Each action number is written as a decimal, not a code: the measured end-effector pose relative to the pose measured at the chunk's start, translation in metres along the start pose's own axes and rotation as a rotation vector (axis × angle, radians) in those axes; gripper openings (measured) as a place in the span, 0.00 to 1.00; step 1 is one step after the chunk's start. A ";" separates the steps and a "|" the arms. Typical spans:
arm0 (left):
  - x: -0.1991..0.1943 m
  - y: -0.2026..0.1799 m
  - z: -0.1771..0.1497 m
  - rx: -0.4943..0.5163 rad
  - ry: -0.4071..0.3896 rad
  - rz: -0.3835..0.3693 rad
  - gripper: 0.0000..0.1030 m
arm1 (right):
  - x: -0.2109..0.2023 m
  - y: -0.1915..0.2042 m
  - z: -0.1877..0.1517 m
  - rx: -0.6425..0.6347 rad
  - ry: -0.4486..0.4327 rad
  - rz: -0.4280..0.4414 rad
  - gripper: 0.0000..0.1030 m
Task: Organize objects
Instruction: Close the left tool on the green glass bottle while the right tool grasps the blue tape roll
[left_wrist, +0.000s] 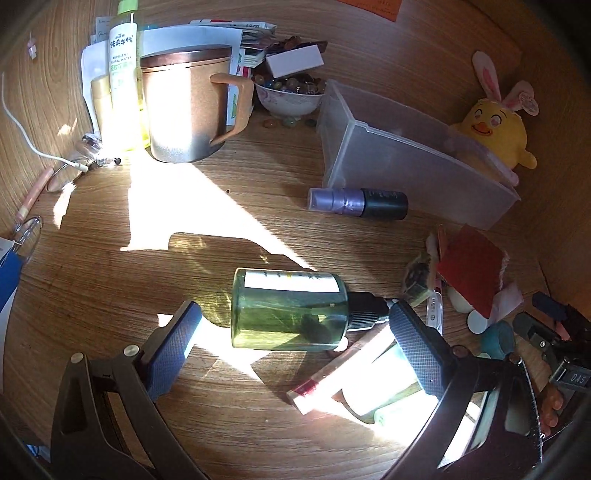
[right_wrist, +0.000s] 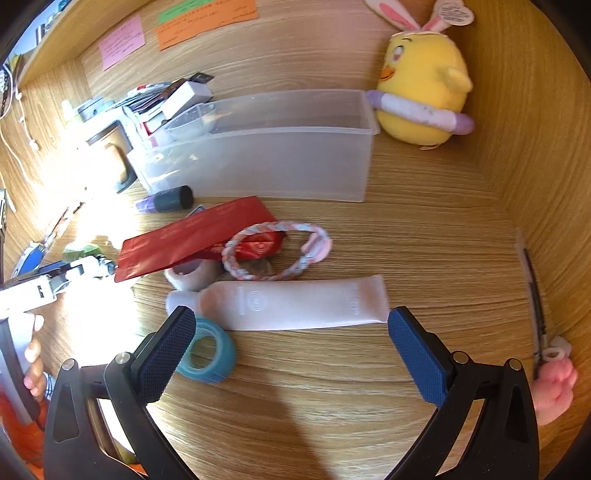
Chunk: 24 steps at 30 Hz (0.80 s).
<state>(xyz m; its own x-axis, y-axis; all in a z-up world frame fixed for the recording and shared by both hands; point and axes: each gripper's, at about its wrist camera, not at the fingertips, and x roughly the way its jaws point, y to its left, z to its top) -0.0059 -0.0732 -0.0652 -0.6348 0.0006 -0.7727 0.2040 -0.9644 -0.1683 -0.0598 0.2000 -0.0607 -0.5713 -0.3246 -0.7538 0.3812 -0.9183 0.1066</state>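
My left gripper (left_wrist: 291, 325), jaws wide, brackets the lying green bottle (left_wrist: 288, 310) lengthwise for pickup; my right gripper (right_wrist: 291, 328), equally wide, frames the pink tube (right_wrist: 295, 304).

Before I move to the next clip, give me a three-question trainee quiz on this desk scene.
1. True or false: the green bottle stands upright.
2. What lies between the right gripper fingers: A) pink tube B) purple bottle C) mug?
3. Fill in: the clear bin sits beside the yellow ____.

Key: 1 false, it lies on its side, between the open left gripper fingers. 2 A. 3 plush chick.
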 end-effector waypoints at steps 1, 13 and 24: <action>0.000 -0.002 0.000 0.005 -0.005 0.001 0.99 | 0.001 0.002 0.001 -0.005 0.002 0.003 1.00; 0.006 -0.007 0.004 0.017 0.001 -0.017 0.50 | 0.003 0.033 -0.014 -0.121 0.017 0.010 0.96; 0.007 -0.007 0.017 0.017 0.003 -0.052 0.73 | 0.005 0.036 -0.021 -0.154 0.027 0.025 0.52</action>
<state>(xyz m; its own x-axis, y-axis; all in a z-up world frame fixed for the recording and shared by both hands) -0.0239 -0.0713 -0.0589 -0.6422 0.0511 -0.7648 0.1584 -0.9674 -0.1977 -0.0333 0.1701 -0.0741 -0.5411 -0.3383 -0.7699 0.5031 -0.8638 0.0260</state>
